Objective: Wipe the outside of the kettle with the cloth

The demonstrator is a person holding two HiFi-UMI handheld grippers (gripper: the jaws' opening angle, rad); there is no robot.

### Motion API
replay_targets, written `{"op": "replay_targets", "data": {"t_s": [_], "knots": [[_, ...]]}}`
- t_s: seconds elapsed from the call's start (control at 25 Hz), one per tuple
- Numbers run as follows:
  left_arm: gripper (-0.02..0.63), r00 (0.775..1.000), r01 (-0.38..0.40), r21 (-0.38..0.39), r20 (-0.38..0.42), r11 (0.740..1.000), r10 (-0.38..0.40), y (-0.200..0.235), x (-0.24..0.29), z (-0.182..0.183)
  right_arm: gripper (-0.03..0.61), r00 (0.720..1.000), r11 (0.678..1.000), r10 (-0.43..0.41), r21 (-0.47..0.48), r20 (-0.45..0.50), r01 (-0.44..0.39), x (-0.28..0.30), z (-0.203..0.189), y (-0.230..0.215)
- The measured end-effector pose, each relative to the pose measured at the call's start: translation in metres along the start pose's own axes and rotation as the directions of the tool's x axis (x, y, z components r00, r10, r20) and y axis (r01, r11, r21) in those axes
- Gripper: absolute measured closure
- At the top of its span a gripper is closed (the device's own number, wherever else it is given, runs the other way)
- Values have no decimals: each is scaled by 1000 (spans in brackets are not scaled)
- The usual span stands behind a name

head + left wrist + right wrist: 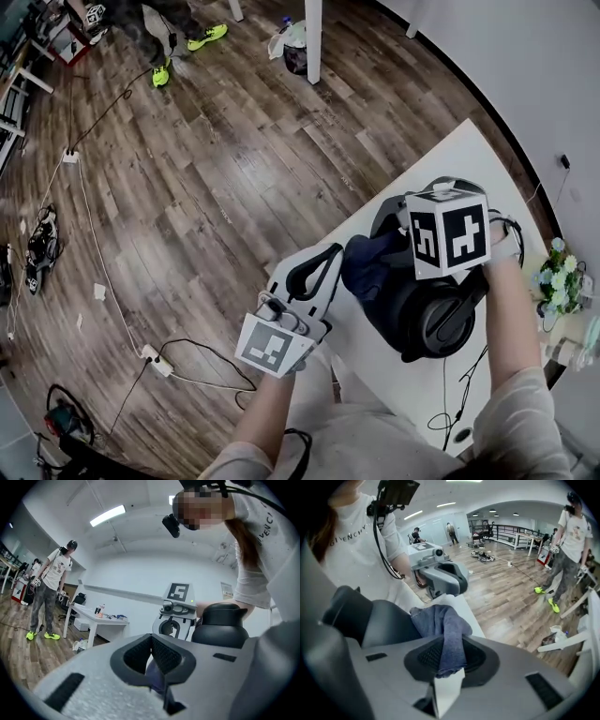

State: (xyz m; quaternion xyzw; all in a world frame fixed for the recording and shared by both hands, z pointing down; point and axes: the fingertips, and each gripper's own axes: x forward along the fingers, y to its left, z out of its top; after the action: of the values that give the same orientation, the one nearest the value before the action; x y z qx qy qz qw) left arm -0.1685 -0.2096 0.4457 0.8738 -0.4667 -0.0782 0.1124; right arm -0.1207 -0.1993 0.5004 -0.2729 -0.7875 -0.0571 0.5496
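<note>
A black kettle (427,319) lies tilted on the white table (450,159), its handle toward me. A dark blue cloth (367,267) is bunched against its left side. My right gripper (405,246) reaches over the kettle from the right and is shut on the cloth (440,623), which drapes from its pads onto the kettle body (370,620). My left gripper (334,253) comes in from the left table edge. Its pads meet with a bit of blue cloth (154,672) pinched low between them. The kettle top (220,625) shows just beyond.
A pot of pale flowers (560,277) stands at the table's right edge. A black cable (464,394) runs over the near table end. A power strip (155,361) and cords lie on the wood floor. A person in neon shoes (206,37) stands far off.
</note>
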Motion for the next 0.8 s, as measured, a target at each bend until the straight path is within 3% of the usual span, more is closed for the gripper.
{"op": "replay_targets", "data": {"t_s": [0.12, 0.24, 0.32, 0.44, 0.52, 0.6, 0.68, 0.8], "knots": [[606, 1000, -21, -17, 16, 1000, 21, 4, -5, 3, 515, 979, 978, -205, 25, -13, 205, -17, -12, -26], [606, 999, -29, -6, 22, 1000, 29, 1, -9, 8, 515, 903, 903, -427, 77, 39, 423, -61, -12, -39], [606, 999, -23, 1, 31, 1000, 23, -4, -8, 16, 515, 812, 816, -578, 103, 84, 570, -102, -6, -39], [606, 999, 1, 18, 51, 1000, -2, -17, -8, 37, 515, 638, 656, -754, 133, 152, 743, -164, 12, -18], [606, 997, 28, 30, 68, 999, -29, -30, -9, 54, 515, 521, 553, -830, 179, 197, 813, -196, 25, 8], [606, 995, 57, 41, 85, 998, -61, -43, -10, 69, 515, 435, 486, -870, 250, 232, 838, -214, 36, 37], [606, 992, 80, 53, 89, 995, -85, -58, -10, 77, 515, 399, 457, -885, 280, 240, 844, -214, 43, 64], [606, 991, 93, 82, 92, 992, -101, -78, -12, 75, 515, 422, 463, -879, 188, 220, 866, -187, 51, 97]]}}
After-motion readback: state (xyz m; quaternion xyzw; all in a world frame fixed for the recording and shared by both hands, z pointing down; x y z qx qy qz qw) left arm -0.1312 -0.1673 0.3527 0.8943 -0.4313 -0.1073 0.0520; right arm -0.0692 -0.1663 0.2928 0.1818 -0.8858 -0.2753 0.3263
